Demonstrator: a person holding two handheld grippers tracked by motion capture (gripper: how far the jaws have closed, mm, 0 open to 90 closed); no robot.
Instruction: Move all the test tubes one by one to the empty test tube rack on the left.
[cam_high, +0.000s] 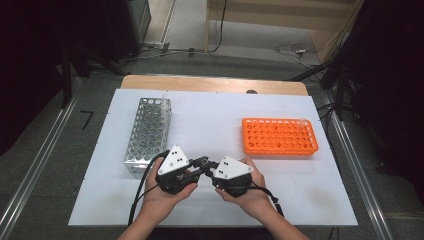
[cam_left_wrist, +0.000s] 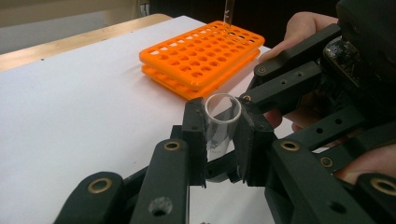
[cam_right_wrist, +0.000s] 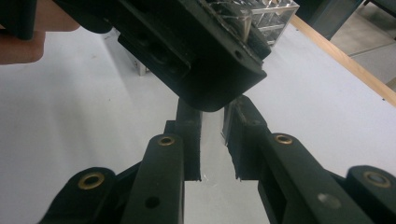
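Near the front of the bench, between the metal rack and the orange rack, both grippers meet over one clear glass tube. The left gripper has its jaws clenched on the tube's open end; the right gripper grasps it too. The handover looks half done: the right must release, and racking remains.

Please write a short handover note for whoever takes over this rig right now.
Left gripper: shut on the glass tube.
Right gripper: shut on the same tube, opposite end.
Both meet near the table's front edge, between the metal rack and the orange rack.
Done: tube passed between grippers, both gripping.
Left: probably release one gripper and seat the tube in a rack.
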